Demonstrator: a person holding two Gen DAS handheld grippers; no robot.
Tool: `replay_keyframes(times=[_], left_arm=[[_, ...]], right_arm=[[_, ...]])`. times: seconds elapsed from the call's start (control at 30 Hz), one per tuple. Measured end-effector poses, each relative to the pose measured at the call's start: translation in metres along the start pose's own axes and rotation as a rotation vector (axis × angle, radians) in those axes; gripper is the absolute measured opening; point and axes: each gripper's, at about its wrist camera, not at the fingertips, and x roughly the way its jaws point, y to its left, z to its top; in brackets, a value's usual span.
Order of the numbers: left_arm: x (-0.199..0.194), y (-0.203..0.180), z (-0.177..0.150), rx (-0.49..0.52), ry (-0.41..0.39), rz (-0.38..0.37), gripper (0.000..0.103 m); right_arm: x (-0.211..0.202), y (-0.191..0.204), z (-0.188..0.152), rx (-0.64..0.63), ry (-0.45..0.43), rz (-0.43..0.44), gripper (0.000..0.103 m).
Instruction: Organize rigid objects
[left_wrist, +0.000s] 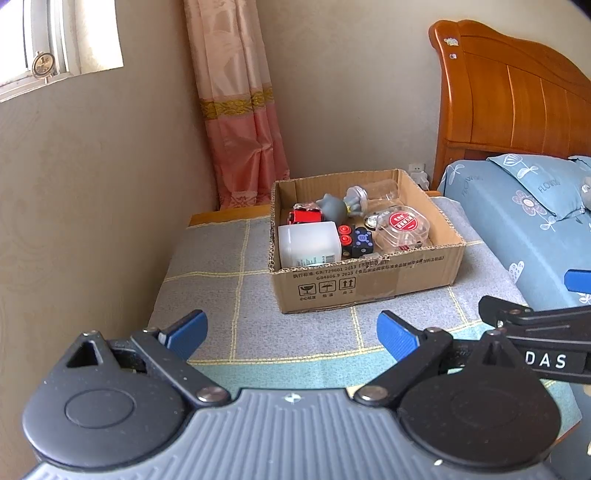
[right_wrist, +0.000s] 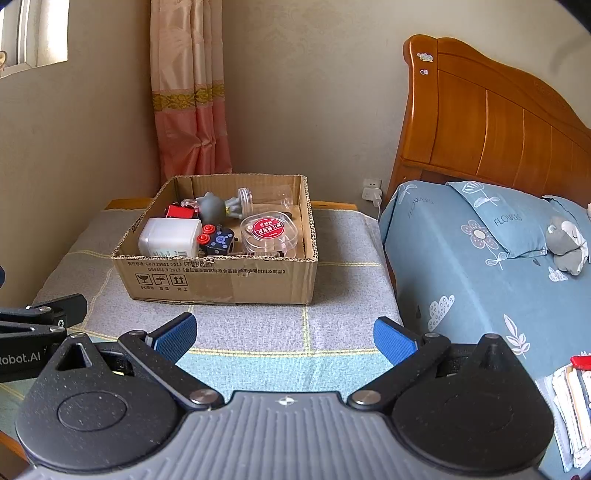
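Inside the cardboard box (right_wrist: 221, 275) lie a white jar (right_wrist: 170, 236) and toys; both claws gape empty.

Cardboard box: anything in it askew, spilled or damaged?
Nothing spilled. The cardboard box sits flat on the grey cloth with rough, ragged cut edges. Inside, the white jar lies on its side and the grey figurine is tipped over. Both claws, left and right, hang open and empty.

Pink curtain (right_wrist: 190, 88), wooden headboard (right_wrist: 495, 122), blue bedding (right_wrist: 461, 266), perhaps a plush toy (right_wrist: 567, 243).
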Motion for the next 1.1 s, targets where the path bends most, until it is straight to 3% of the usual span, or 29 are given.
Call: replay_keyframes(times=[1.1], left_arm=[[0.0013, 0.0002, -0.0002, 0.003, 0.005, 0.021, 0.098]], right_arm=[[-0.0005, 0.0006, 0.0009, 0.001, 0.003, 0.006, 0.103]])
